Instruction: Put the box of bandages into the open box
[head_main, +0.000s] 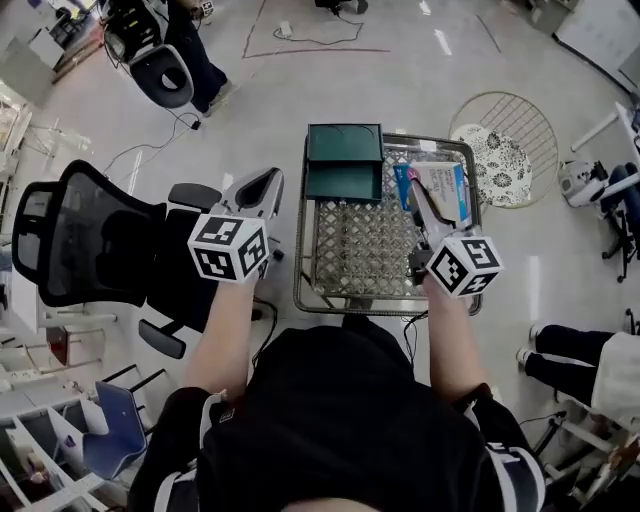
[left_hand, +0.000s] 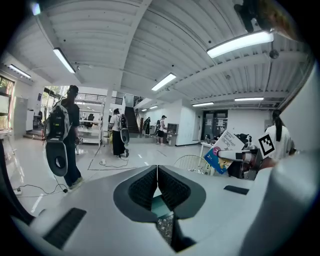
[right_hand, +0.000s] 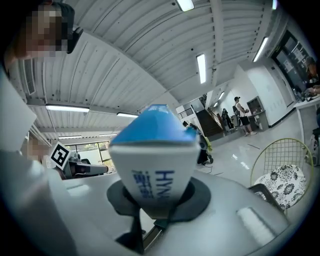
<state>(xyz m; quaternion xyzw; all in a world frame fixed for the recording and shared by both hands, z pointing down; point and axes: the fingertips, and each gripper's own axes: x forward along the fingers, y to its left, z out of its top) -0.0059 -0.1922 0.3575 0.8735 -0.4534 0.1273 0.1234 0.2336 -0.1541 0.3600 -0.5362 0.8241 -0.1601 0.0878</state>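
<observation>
The box of bandages (head_main: 443, 192), white and blue, is held above the right side of the wire-mesh cart (head_main: 372, 250), tilted up. My right gripper (head_main: 420, 203) is shut on it; in the right gripper view the box (right_hand: 154, 160) fills the space between the jaws. The open box (head_main: 344, 164), dark green with its lid raised, stands at the cart's far left. My left gripper (head_main: 262, 188) hangs left of the cart, off its edge, with its jaws shut and nothing between them (left_hand: 157, 176). The bandage box (left_hand: 224, 150) also shows at the right of the left gripper view.
A black mesh office chair (head_main: 88, 240) stands at the left beside my left arm. A round wire seat with a patterned cushion (head_main: 503, 150) is beyond the cart at the right. A seated person's legs (head_main: 585, 362) are at the right, another person (head_main: 192, 45) far back.
</observation>
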